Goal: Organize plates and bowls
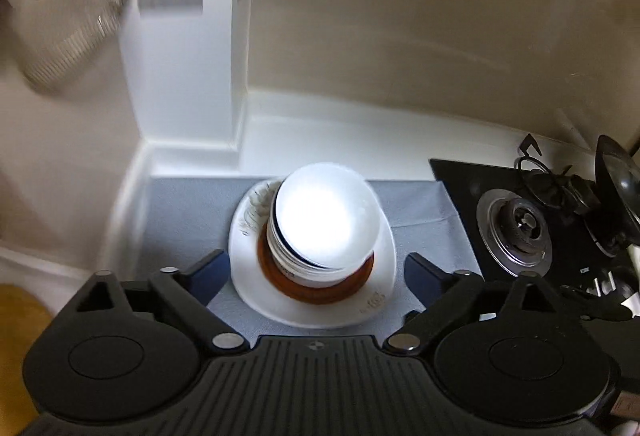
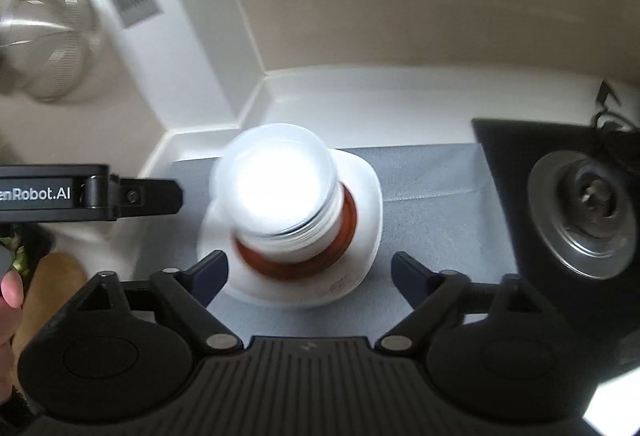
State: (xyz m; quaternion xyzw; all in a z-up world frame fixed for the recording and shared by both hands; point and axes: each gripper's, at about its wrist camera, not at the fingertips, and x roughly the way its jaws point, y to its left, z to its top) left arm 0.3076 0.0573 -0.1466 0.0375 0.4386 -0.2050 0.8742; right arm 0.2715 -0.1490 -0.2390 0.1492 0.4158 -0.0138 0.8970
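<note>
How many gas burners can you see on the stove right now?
1. A single burner sits on the black stove, right of the dish stack on the grey mat. The stove runs out of frame and a dark lid covers part, so more may be hidden.

A stack of bowls (image 1: 324, 220) stands on a plate (image 1: 384, 300), the plate on a mat (image 1: 184, 212) on the tabletop (image 1: 320, 140). A stove (image 1: 516, 228) lies right of it, a wall behind.
</note>
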